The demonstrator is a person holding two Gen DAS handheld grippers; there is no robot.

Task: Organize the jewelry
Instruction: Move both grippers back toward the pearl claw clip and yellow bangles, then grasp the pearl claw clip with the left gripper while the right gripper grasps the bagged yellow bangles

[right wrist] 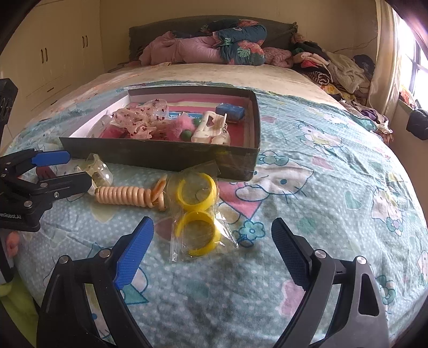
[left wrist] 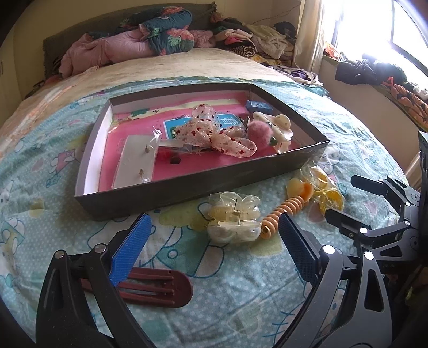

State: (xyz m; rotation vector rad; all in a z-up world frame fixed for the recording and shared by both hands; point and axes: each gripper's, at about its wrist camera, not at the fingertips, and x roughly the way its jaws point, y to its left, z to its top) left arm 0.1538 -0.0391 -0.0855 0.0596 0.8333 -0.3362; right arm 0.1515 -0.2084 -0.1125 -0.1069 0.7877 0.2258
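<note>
Ahead of your tools the dark box (left wrist: pixel 187 184) holds bows and clips, with clear claw clip (left wrist: pixel 235 222), peach coil (right wrist: pixel 125 196) and bagged yellow bangles (right wrist: pixel 196 208) lying just before it.

Behind the dark box's (right wrist: pixel 160 155) near wall, the lower parts of the sheer spotted ribbon (right wrist: pixel 139 117), pink pom-pom (right wrist: pixel 171 128) and cream claw clip (right wrist: pixel 211 128) are out of sight in the right wrist view. In front of the box, the left gripper (left wrist: pixel 214 241) covers one end of a maroon hair clip (left wrist: pixel 157 286), and the printing on the blue card (left wrist: pixel 174 128) inside the box is half covered and too small to read. Glare washes out the window (left wrist: pixel 374 21) far behind the box.
</note>
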